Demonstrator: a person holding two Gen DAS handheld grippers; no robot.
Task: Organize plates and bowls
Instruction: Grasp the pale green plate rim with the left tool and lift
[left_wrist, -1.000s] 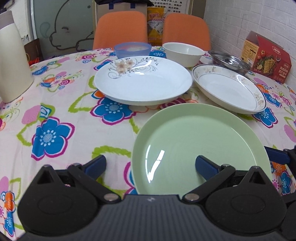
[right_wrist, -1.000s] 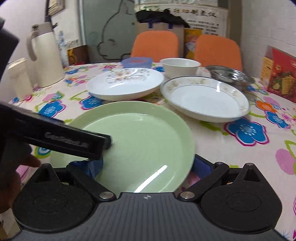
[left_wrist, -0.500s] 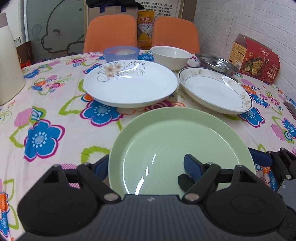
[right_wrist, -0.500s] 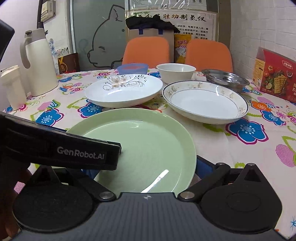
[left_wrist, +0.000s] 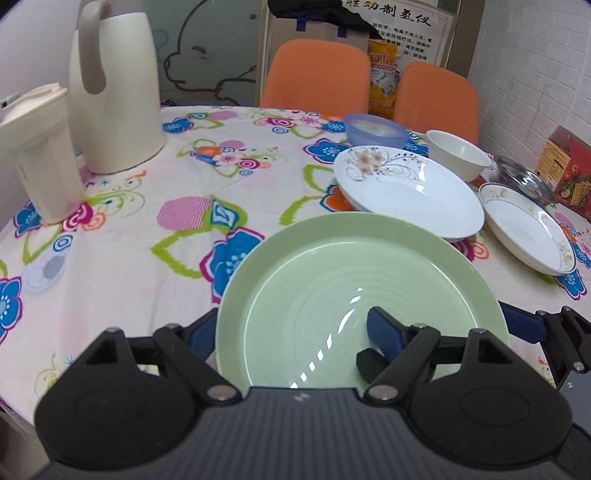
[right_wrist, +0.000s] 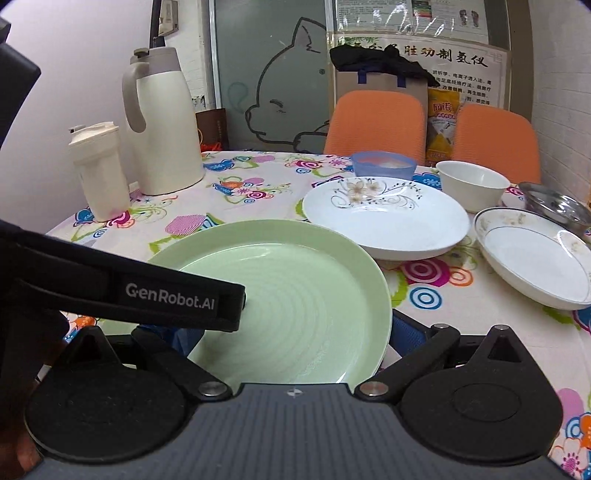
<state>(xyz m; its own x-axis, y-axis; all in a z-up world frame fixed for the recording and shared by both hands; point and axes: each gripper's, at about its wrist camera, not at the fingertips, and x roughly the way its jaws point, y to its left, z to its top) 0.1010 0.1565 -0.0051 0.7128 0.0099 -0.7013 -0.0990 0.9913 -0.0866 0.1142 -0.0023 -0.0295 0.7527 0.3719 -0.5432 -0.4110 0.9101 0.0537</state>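
Lifting the green plate (left_wrist: 354, 280) off the counter (left_wrist: 122, 258), judging by its raised rim overlapping the flowered white plate (left_wrist: 406, 192). Left claw (left_wrist: 291, 332) spread wide astride the near rim, one finger (left_wrist: 384, 328) over the well, not pinching; right claw (right_wrist: 295, 332) likewise spread around the rim. Next: carrying it onto a white plate, calling for level, matched hands. Since a second ago, swung left; jug (left_wrist: 114, 85) newly visible.
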